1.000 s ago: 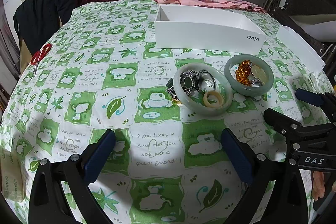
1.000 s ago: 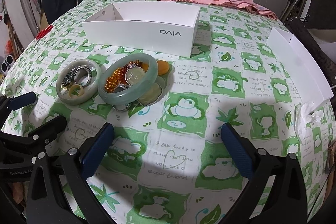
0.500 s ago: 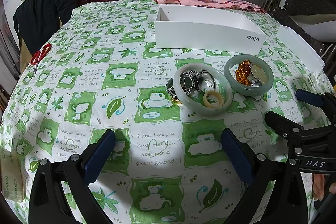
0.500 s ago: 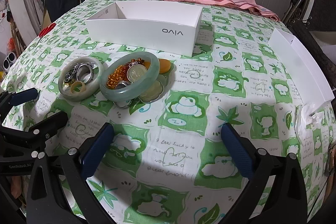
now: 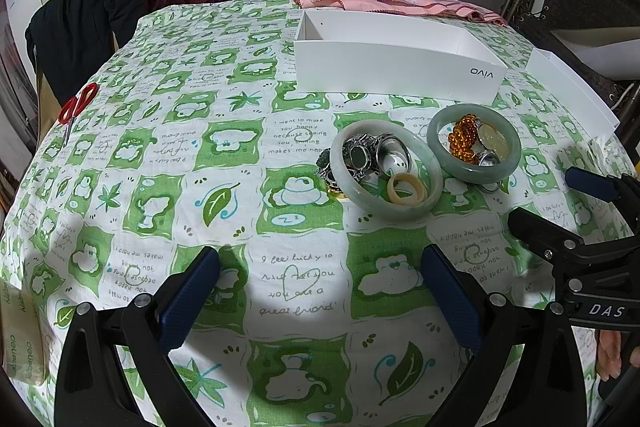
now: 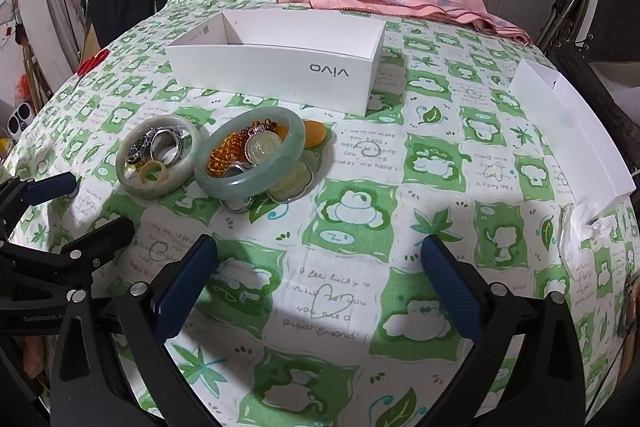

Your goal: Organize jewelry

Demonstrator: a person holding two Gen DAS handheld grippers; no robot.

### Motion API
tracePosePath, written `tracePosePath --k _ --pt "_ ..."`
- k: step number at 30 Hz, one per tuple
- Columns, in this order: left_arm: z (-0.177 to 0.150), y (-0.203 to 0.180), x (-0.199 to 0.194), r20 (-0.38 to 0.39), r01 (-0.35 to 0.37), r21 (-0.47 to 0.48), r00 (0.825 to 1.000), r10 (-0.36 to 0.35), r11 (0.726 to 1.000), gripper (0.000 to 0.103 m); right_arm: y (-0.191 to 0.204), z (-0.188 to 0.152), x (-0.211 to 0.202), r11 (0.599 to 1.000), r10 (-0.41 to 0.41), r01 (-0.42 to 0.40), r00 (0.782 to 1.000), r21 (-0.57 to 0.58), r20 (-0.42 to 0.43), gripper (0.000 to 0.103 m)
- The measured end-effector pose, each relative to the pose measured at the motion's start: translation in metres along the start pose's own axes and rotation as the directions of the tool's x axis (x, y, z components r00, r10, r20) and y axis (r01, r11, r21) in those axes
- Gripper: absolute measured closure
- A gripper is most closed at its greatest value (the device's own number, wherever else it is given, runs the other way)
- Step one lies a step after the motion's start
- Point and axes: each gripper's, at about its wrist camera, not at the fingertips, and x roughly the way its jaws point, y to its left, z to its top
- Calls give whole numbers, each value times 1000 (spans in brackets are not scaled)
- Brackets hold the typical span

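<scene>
Apparently the sorting had not yet begun: both tools hovered low over the tabletop with the green-and-white frog-print cloth, and neither one held anything. The left gripper had its jaws spread wide, with only cloth between the blue pads, and the right gripper had its jaws spread in the same way.

The jewelry lay in two piles just beside each other. A pale jade bangle lay flat around several silver rings and one small cream-coloured ring. To its right, a darker green jade bangle rested tilted on top of round flat pendants, and inside it were a string of amber beads and a pale round pendant. An orange oval stone lay just behind this bangle. Behind both piles stood the open white cardboard box with the word "vivo", and it looked empty as far as its inside showed. A second white box lid lay well apart at the right edge, and red-handled scissors at the far left.

I judged that the next move called for one gripper to go forward to a pile, close on a single piece, probably a bangle, and carry it to the box. The smooth, round jade could slip, so a grip across its rim seemed safer.
</scene>
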Motion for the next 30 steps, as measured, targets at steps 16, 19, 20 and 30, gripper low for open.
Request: tracePosePath --k 16,19,20,30 --pt "0 0 0 0 0 0 1000 0 1000 4 0 0 -4 1000 7 -7 1000 1 25 6" --pt "0 2 0 0 0 0 1000 0 1000 4 0 0 -5 1000 9 -9 999 1 31 6" --pt "1 3 0 0 0 0 1000 0 1000 4 0 0 -5 1000 9 -9 999 1 32 6" --pt "0 1 0 0 -1 1 1000 1 1000 4 0 0 -7 1000 11 -12 999 3 39 6"
